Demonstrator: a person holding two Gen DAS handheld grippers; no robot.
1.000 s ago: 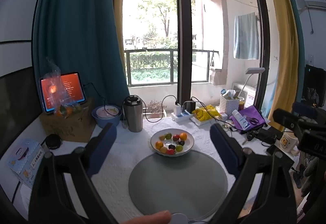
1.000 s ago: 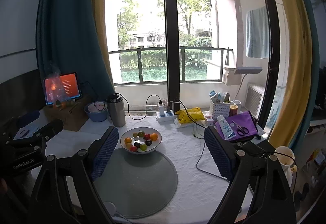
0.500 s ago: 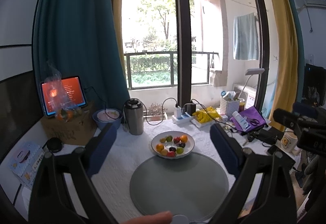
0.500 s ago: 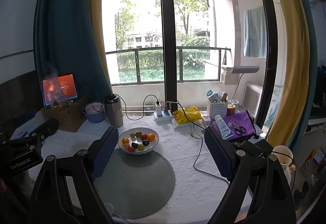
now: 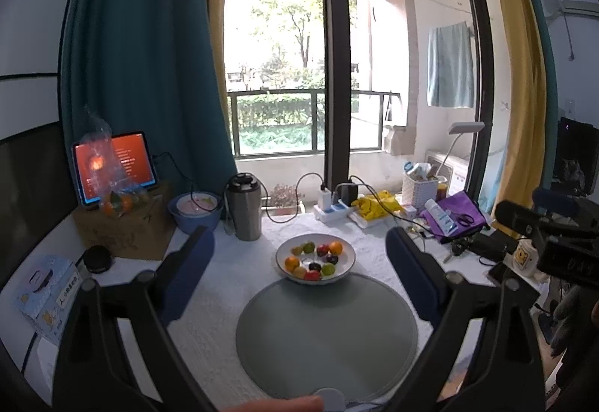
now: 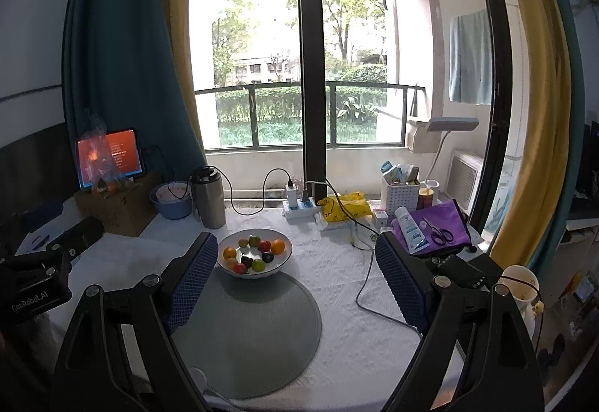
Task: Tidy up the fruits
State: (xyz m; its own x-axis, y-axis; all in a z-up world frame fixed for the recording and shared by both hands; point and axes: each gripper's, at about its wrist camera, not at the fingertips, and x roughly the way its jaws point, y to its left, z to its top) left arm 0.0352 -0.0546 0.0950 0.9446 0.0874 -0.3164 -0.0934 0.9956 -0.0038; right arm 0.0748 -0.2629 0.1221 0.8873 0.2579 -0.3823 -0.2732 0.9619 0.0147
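Observation:
A white bowl (image 5: pixel 348 255) of several small fruits (orange, red, green, dark purple) stands on the white tablecloth at the far edge of a round grey-green mat (image 5: pixel 325 333). It also shows in the right wrist view (image 6: pixel 282 260), with the mat (image 6: pixel 247 333) in front. My left gripper (image 5: pixel 299 247) is open and empty, held above the mat short of the bowl. My right gripper (image 6: pixel 297 251) is open and empty, to the right of the bowl. The other gripper's body shows at each view's edge.
A steel flask (image 5: pixel 245 206), a blue bowl (image 5: pixel 194 211), a cardboard box with a tablet (image 5: pixel 112 167) and bagged oranges stand at back left. A power strip (image 5: pixel 331 211), yellow bag, white basket (image 5: pixel 419 187), purple cloth with scissors (image 6: pixel 436 230) and a mug (image 6: pixel 520 284) stand at right. A cable (image 6: pixel 365 281) crosses the cloth.
Both views have shifted slightly: the bowl sits a little further left in the right wrist view and a little higher in the left. Both grippers stay open.

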